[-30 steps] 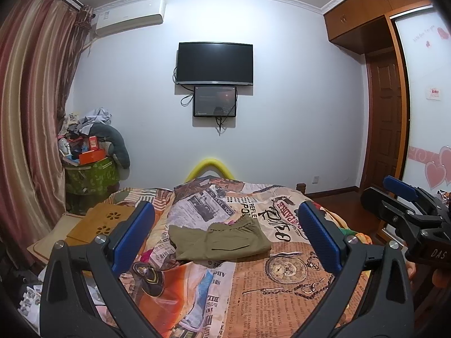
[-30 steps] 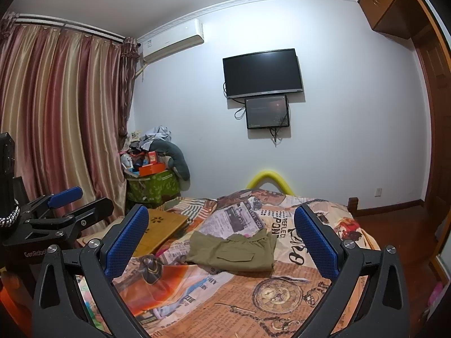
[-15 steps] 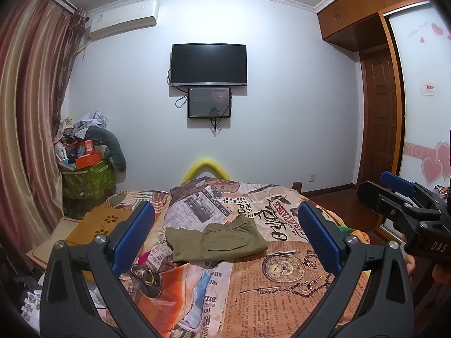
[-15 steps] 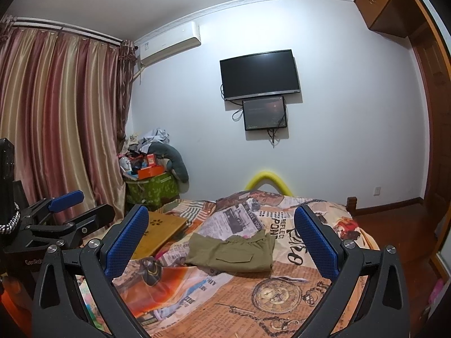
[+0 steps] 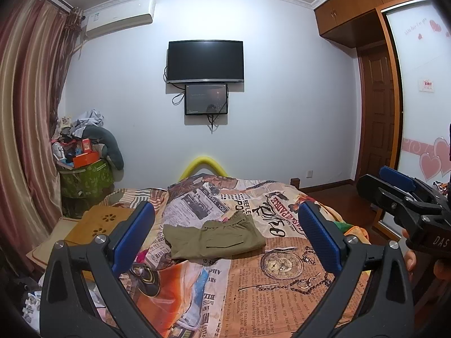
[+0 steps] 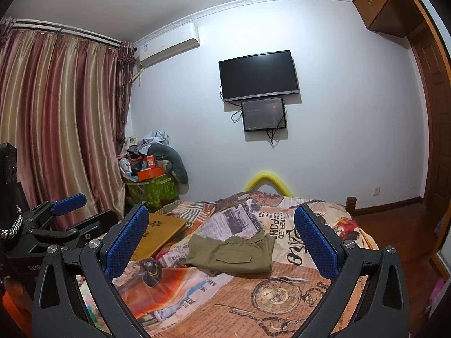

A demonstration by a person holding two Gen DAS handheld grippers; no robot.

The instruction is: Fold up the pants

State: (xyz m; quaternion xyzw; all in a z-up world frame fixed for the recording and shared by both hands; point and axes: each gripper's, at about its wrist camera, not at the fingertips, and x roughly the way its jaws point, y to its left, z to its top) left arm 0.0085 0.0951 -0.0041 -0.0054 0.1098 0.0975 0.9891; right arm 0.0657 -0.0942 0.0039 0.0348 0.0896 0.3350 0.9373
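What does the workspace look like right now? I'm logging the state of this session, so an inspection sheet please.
Surface: bed with a newspaper-print orange bedspread, rumpled in places.
Job's things: olive-green cloth pants, folded into a compact rectangle, lying flat mid-bed; nothing touches them.
Clutter: tan wooden lap tray with flower cut-outs at the bed's left edge; green fabric bin piled with boxes and clothes in the corner.
Grippers: left claw open, empty, held back from the pants; right claw open, empty, likewise.
Cables: black cords hang below the wall-mounted black television and the small screen under it.
Surroundings: striped pink-and-gold curtains, white air conditioner, wooden door.
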